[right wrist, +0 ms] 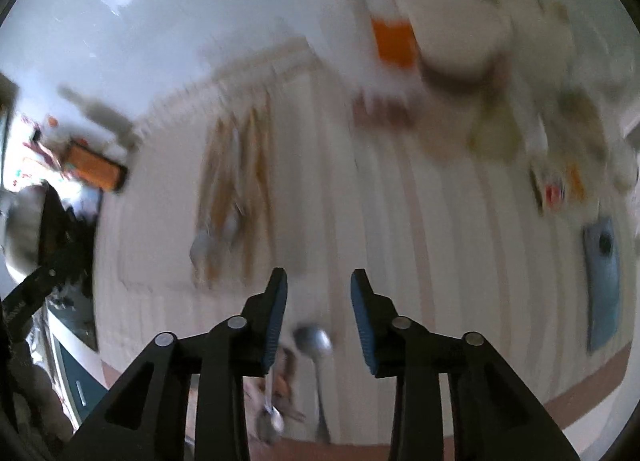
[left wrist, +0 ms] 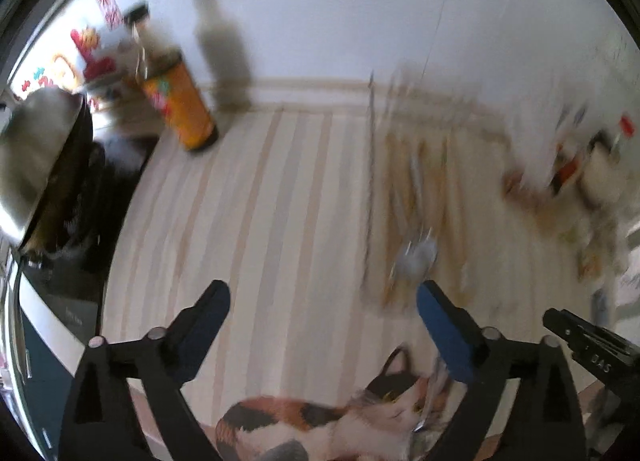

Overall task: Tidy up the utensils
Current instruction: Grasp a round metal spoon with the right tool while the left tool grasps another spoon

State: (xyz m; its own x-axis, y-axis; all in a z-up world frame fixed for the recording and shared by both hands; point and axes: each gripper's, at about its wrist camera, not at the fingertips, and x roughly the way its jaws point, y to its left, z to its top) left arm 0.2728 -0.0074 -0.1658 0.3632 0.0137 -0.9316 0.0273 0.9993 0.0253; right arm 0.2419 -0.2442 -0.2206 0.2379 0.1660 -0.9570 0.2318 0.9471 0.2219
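Observation:
Both views are motion-blurred. A row of wooden chopsticks and metal utensils (left wrist: 416, 189) lies on the striped tablecloth (left wrist: 260, 221), far right of centre; a spoon bowl (left wrist: 416, 257) sits at its near end. My left gripper (left wrist: 323, 301) is open and empty above the cloth, left of that row. In the right wrist view the same row (right wrist: 236, 189) lies to the upper left. A metal spoon (right wrist: 316, 345) lies just below and between my right gripper's (right wrist: 319, 285) open, empty fingers. Another small spoon (right wrist: 272, 421) lies by the table's near edge.
An orange-labelled bottle (left wrist: 180, 105) stands at the back left by the wall. A metal pot (left wrist: 36, 157) is at the far left. Cluttered jars and packets (left wrist: 580, 165) fill the right side. A blue cloth (right wrist: 604, 281) lies right. A calico cat picture (left wrist: 320, 421) is at the near edge.

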